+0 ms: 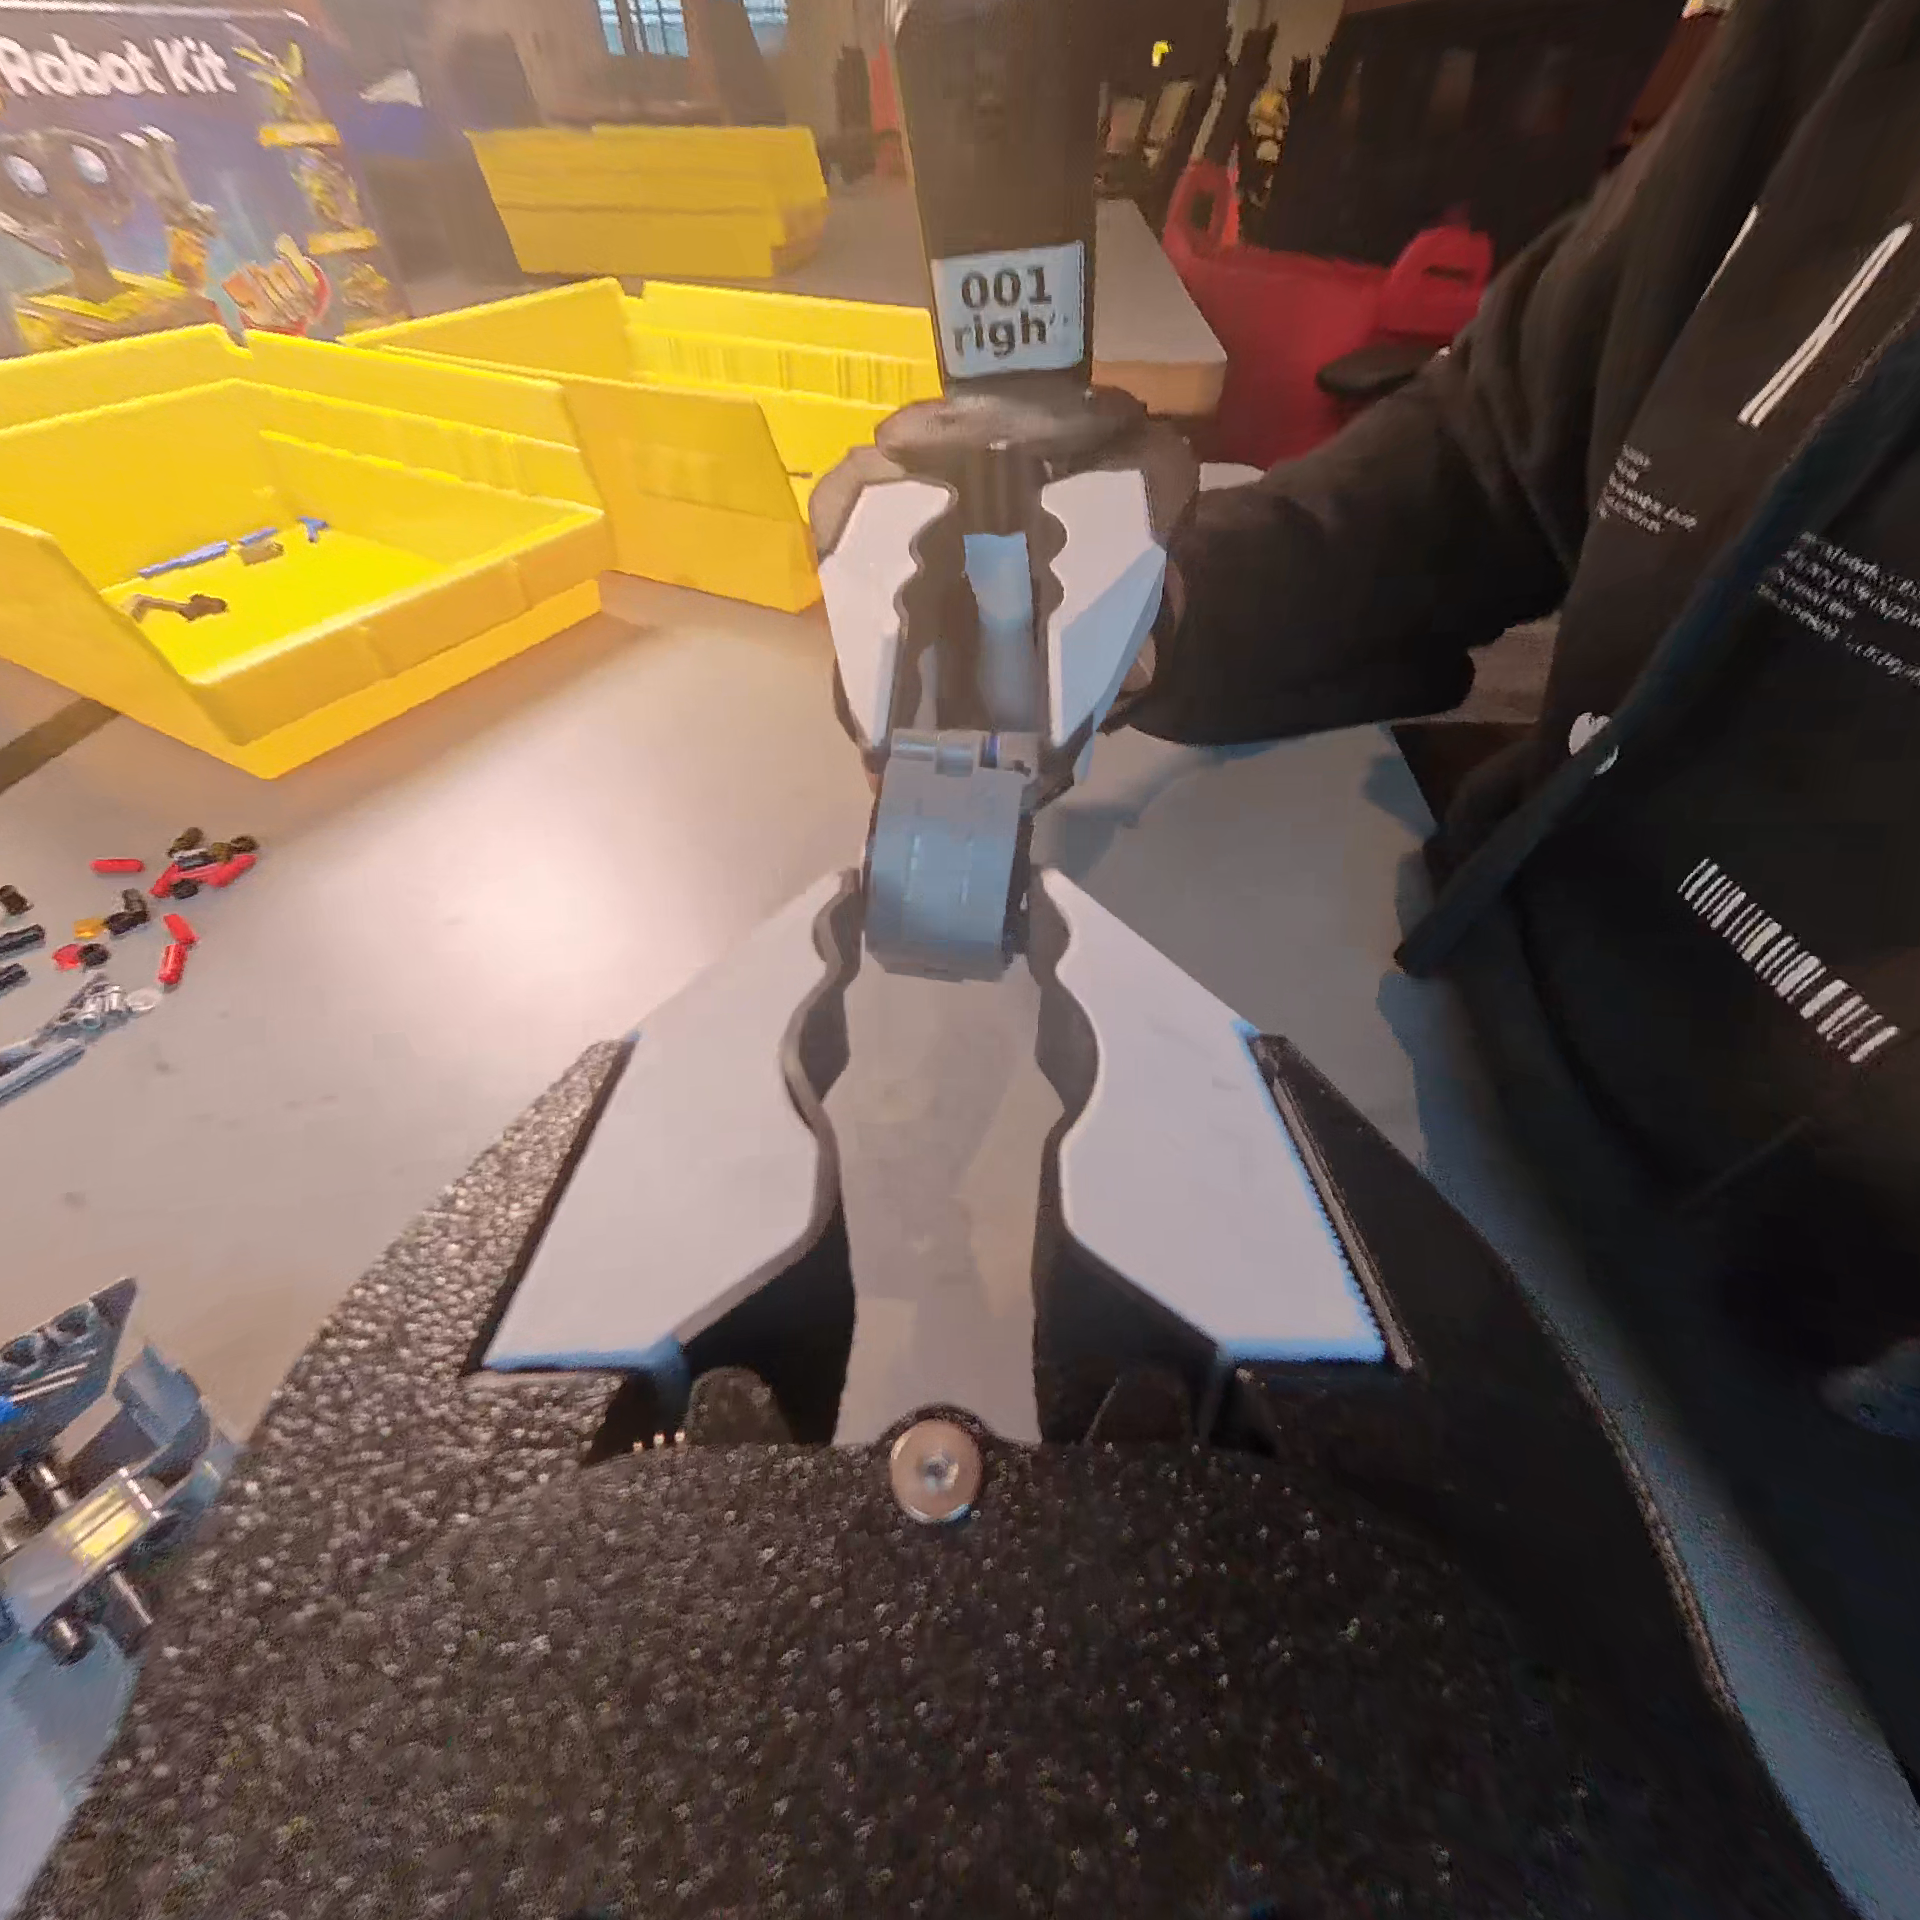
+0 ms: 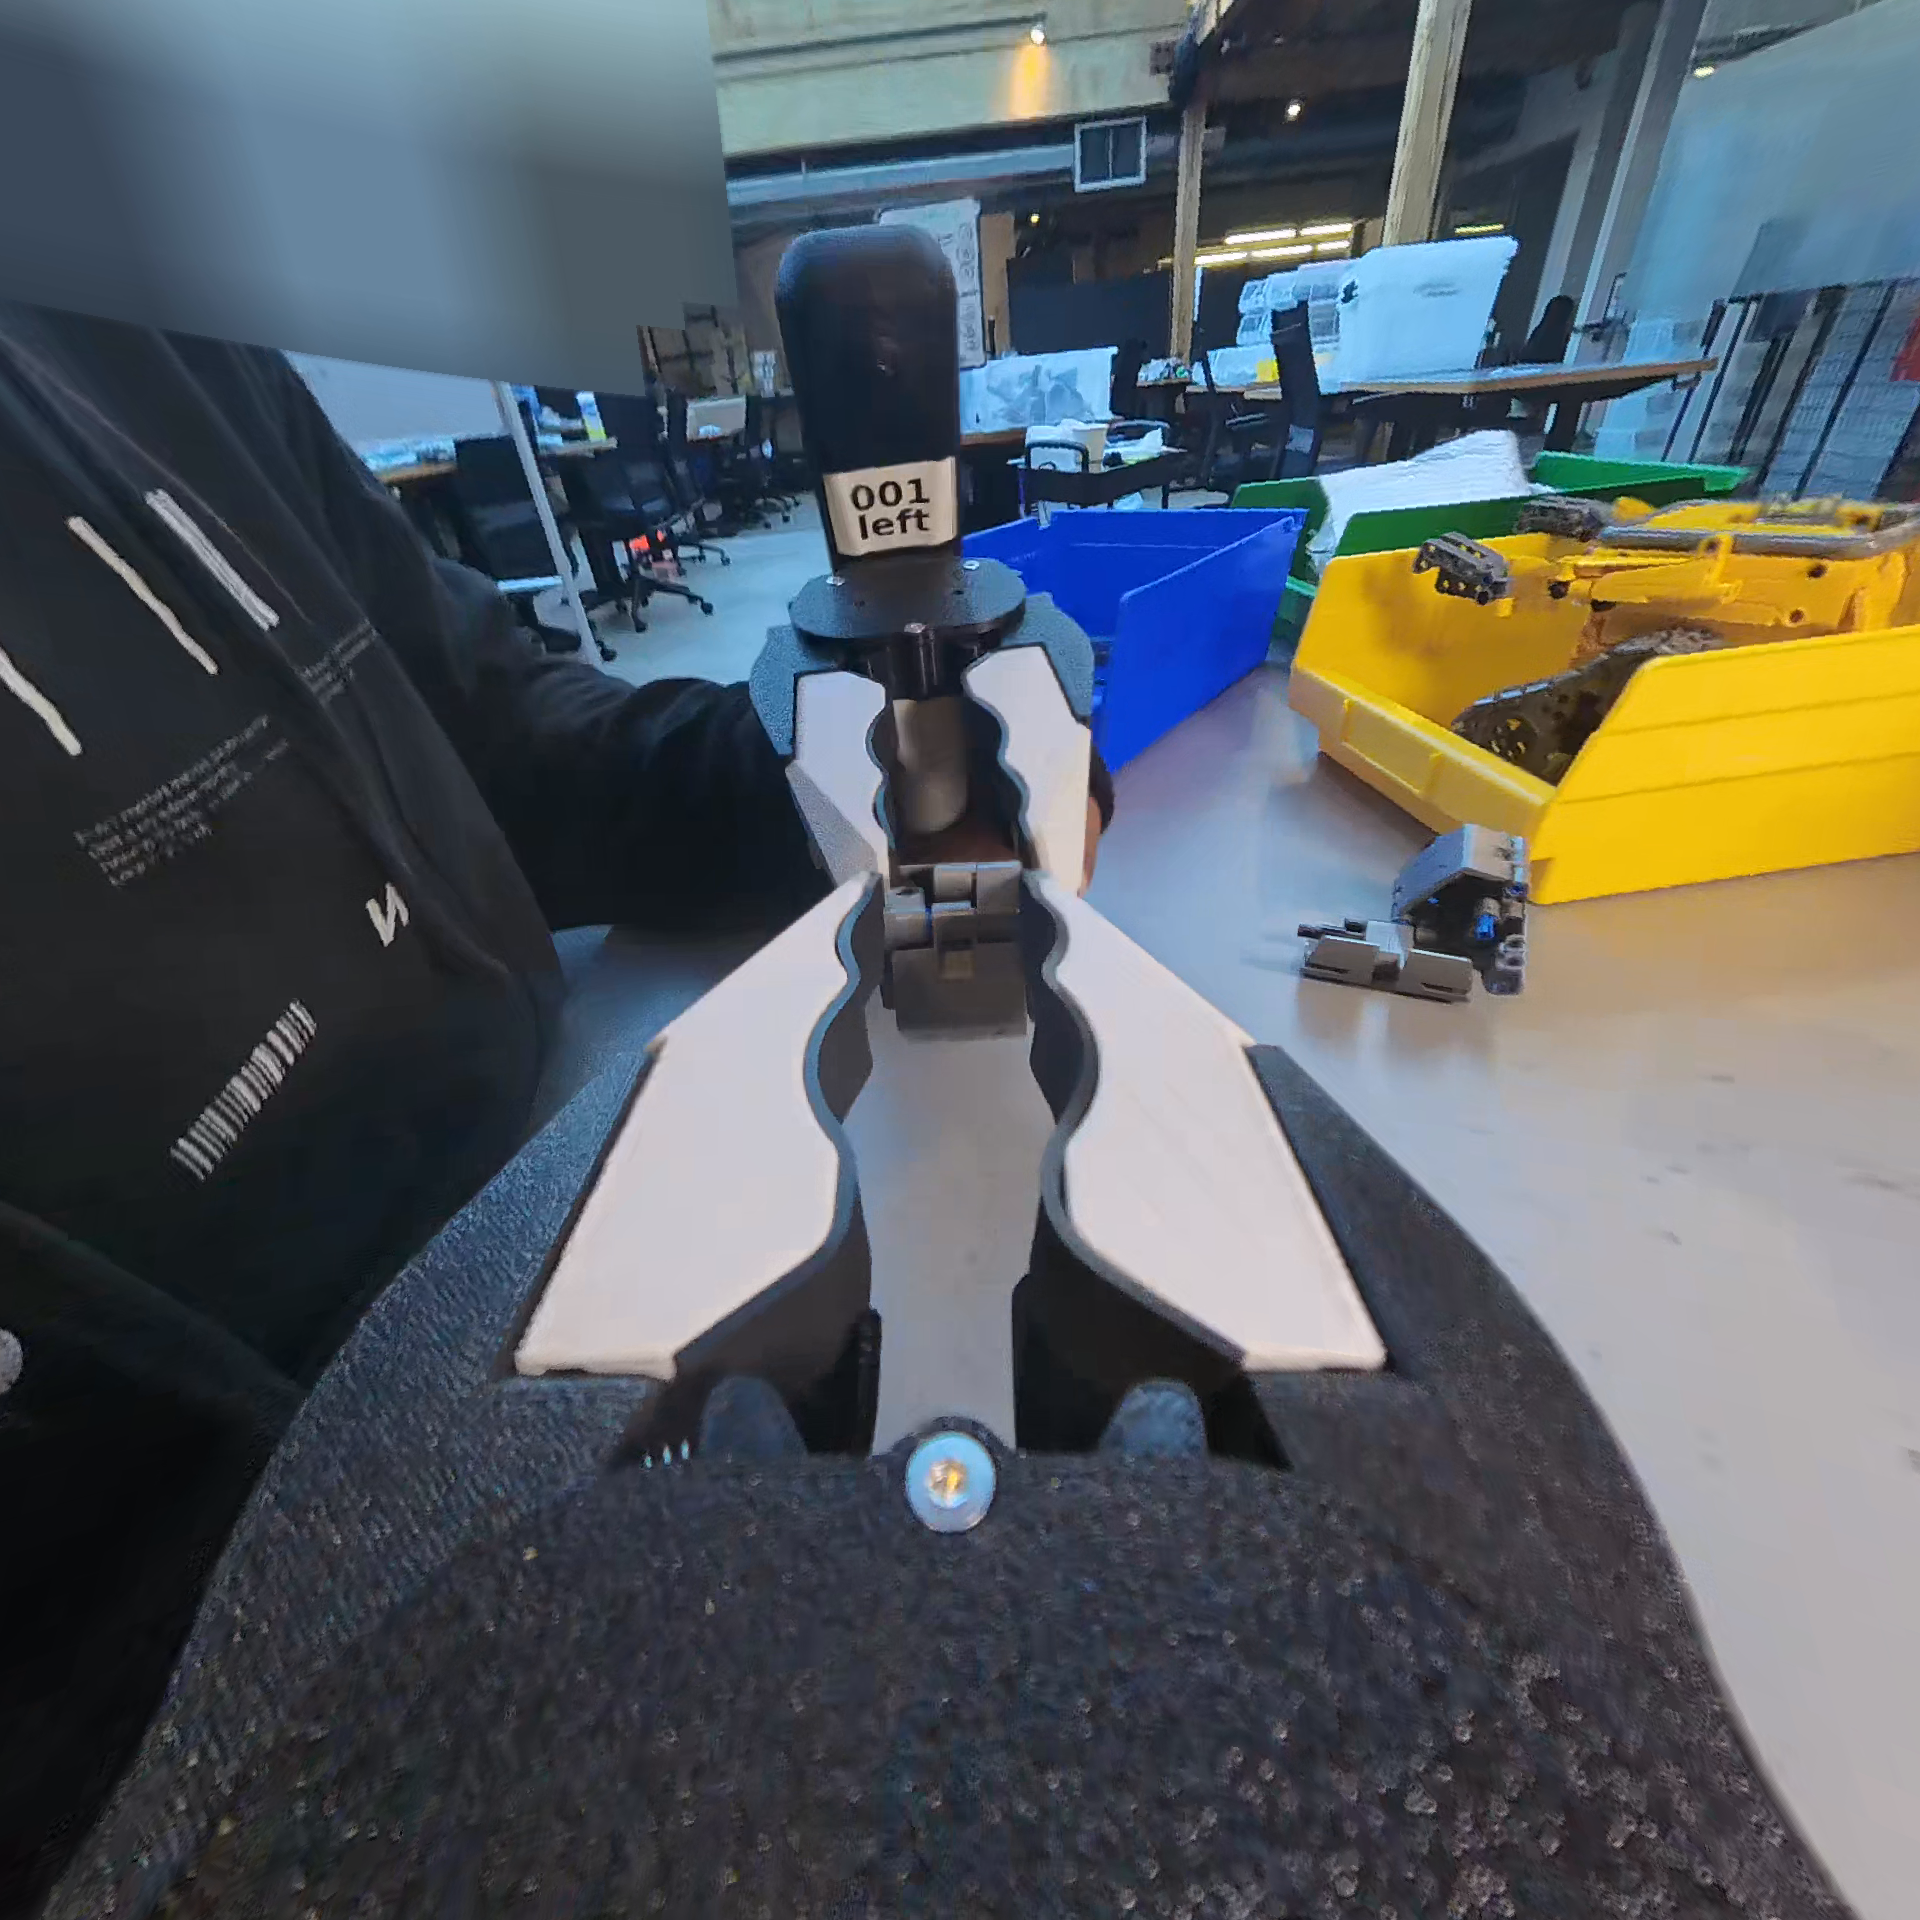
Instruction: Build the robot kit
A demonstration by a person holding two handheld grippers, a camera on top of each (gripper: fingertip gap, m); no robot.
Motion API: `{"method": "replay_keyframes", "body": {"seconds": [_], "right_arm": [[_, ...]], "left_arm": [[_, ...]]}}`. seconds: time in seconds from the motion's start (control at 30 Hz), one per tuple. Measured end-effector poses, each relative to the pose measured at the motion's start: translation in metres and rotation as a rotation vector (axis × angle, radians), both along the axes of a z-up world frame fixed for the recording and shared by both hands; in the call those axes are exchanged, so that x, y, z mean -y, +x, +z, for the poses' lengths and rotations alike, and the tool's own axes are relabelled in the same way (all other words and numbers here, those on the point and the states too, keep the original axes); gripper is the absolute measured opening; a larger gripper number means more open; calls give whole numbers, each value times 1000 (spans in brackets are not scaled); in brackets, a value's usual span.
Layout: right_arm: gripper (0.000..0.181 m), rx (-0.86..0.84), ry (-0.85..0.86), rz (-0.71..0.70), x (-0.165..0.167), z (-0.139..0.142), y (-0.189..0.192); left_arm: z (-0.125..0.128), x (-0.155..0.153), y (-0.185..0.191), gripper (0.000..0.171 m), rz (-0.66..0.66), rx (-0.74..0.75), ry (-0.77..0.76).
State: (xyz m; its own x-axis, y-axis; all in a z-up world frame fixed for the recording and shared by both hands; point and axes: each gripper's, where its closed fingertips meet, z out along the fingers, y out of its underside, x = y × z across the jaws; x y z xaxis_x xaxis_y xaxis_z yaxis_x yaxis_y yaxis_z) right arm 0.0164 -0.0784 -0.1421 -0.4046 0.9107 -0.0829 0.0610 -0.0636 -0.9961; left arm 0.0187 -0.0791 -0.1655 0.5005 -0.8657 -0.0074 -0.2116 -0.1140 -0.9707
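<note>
Closest to me is the black pebbled body of my left gripper (image 1: 940, 914), its pale grey fingers (image 1: 727, 1122) clamped on the near end of a small grey plastic brick assembly (image 1: 940, 883) held in the air above the pale grey counter (image 1: 468, 987). My right gripper (image 2: 956, 951) meets it head-on from the far side: in the right wrist view its pale fingers (image 2: 1174, 1143) are closed on the other end of the same assembly, so the piece is pinched between the two, tip to tip.

Just left of my left gripper, low in that view, sits a dark grey and blue brick-built part (image 1: 83, 1455). Farther out on the counter lies a scatter of small red and black connector pieces (image 1: 156, 894), and beyond them an open yellow plastic bin (image 1: 312, 540) holding a few blue and dark bits.

In the right wrist view, another grey brick-built section (image 2: 1434, 925) rests on the counter near a yellow bin of dark tracked parts (image 2: 1683, 717), with a blue bin (image 2: 1174, 613) behind.
</note>
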Motion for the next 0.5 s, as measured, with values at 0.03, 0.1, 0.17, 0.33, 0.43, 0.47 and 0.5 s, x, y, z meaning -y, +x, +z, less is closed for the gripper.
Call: {"method": "replay_keyframes", "body": {"seconds": [0.03, 0.1, 0.17, 0.33, 0.43, 0.47, 0.5], "right_arm": [[24, -6, 20, 2, 1, 0, 1], [24, -11, 35, 10, 2, 1, 3], [24, -22, 83, 2, 3, 1, 4], [33, -55, 203, -12, 6, 2, 9], [32, -66, 200, -32, 3, 5, 9], [32, -77, 197, -34, 3, 7, 9], [32, -80, 206, -35, 5, 8, 9]], "left_arm": [[-1, 0, 1, 31, 5, -9, 8], [1, 0, 1, 30, 14, -16, 38], [2, 0, 1, 30, 18, -33, 81], [9, 1, 0, 30, 28, -13, 149], [13, 0, 0, 30, 27, 25, 159], [13, 0, 1, 30, 32, 20, 166], [11, 0, 3, 30, 25, 10, 166]]}}
